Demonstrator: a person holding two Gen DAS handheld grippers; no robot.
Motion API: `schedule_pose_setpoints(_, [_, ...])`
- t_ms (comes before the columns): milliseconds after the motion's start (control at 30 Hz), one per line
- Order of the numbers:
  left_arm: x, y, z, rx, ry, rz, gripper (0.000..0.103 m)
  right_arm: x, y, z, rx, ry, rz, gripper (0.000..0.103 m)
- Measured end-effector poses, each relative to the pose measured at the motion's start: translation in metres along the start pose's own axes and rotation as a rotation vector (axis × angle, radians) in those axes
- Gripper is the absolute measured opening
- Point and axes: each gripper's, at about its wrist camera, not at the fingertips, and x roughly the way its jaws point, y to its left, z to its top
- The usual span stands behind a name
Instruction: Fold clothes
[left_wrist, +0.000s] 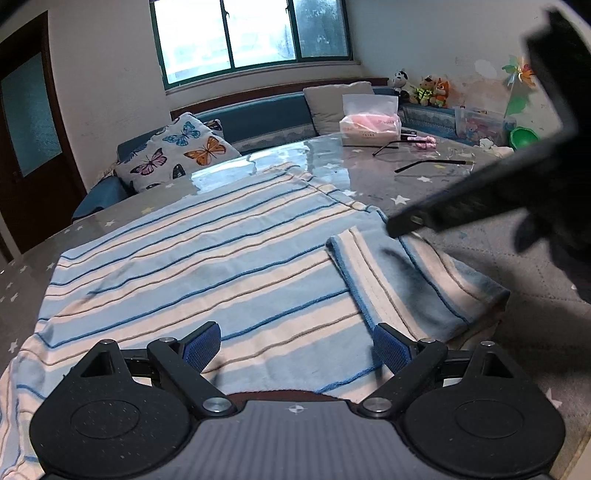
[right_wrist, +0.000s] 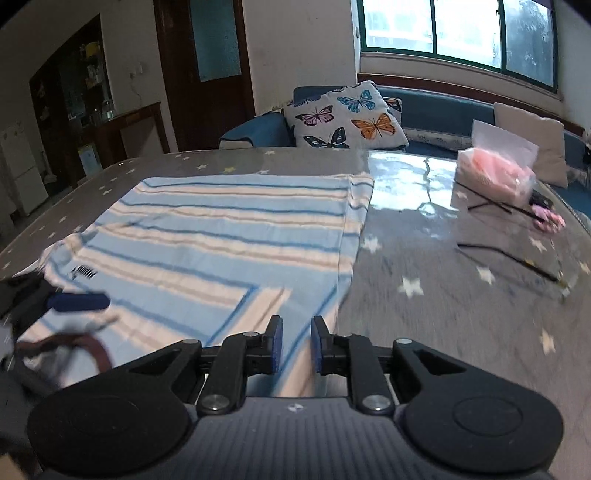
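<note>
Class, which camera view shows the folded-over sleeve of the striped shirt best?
The left wrist view. There the sleeve lies in sharp focus, folded onto the shirt, its cuff and stripes plain. In the right wrist view the sleeve sits low, blurred, partly behind the right tongs.

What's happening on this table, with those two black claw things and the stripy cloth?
A person holding a gripper in each hand is folding a blue-and-white striped garment spread on the star-patterned table. Its sleeve is already turned in over the body. The left gripper hovers wide open over the near edge. The right gripper has its fingers narrowed around a strip of the cloth's side edge, with a small gap left.
</note>
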Motion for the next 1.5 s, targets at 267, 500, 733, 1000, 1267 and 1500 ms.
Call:
schedule_pose_setpoints(267, [0.001,0.004,-0.003,-0.005,0.008,0.006,0.092,0.024,-0.001,0.005,-0.024,0.031,-0.018,0.021])
schedule_pose_setpoints(500, [-0.026,0.042,-0.013,-0.071,-0.014,0.104,0.092,0.017,0.02,-0.002,-0.082,0.045,0.005,0.029])
schedule_pose_setpoints(733, [-0.059,0.121,-0.041,-0.217,0.011,0.316,0.09,0.012,0.037,-0.005,-0.116,0.054,0.009,0.037])
schedule_pose_setpoints(1000, [-0.087,0.218,-0.09,-0.43,0.097,0.54,0.074,0.0,0.082,-0.004,-0.22,0.06,0.084,0.041])
schedule_pose_setpoints(1267, [-0.09,0.252,-0.116,-0.59,0.124,0.469,0.055,0.002,0.171,0.003,-0.411,0.062,0.266,0.041])
schedule_pose_setpoints(1500, [-0.091,0.25,-0.114,-0.548,0.084,0.45,0.008,0.019,0.237,-0.009,-0.506,0.107,0.377,0.041])
